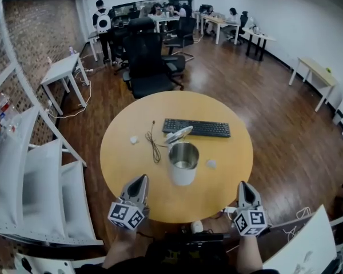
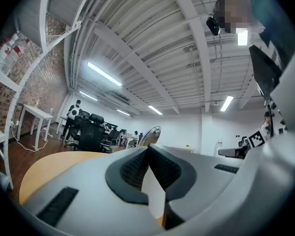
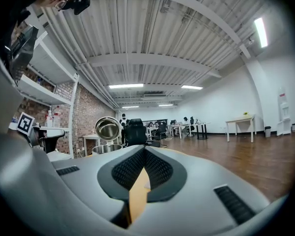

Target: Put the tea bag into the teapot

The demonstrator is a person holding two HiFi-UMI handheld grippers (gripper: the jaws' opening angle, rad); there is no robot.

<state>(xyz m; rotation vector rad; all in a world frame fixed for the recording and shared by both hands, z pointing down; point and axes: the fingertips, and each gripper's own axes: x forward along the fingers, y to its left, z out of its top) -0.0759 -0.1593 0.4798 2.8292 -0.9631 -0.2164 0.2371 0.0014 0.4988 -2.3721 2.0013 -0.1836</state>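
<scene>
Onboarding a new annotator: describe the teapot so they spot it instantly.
On the round wooden table, just nearer the camera than the black keyboard, the teapot stands close to the table's middle. It is the only tall vessel there: a white cylinder, shiny metal inside, lid flipped open, while the dark cord on its left and the small white lump on its right lie low.

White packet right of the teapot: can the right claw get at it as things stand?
Probably yes. The white packet lies in the open, apart from the teapot, with nothing between it and the right claw. The claw is shut, so it would need opening first.
</scene>
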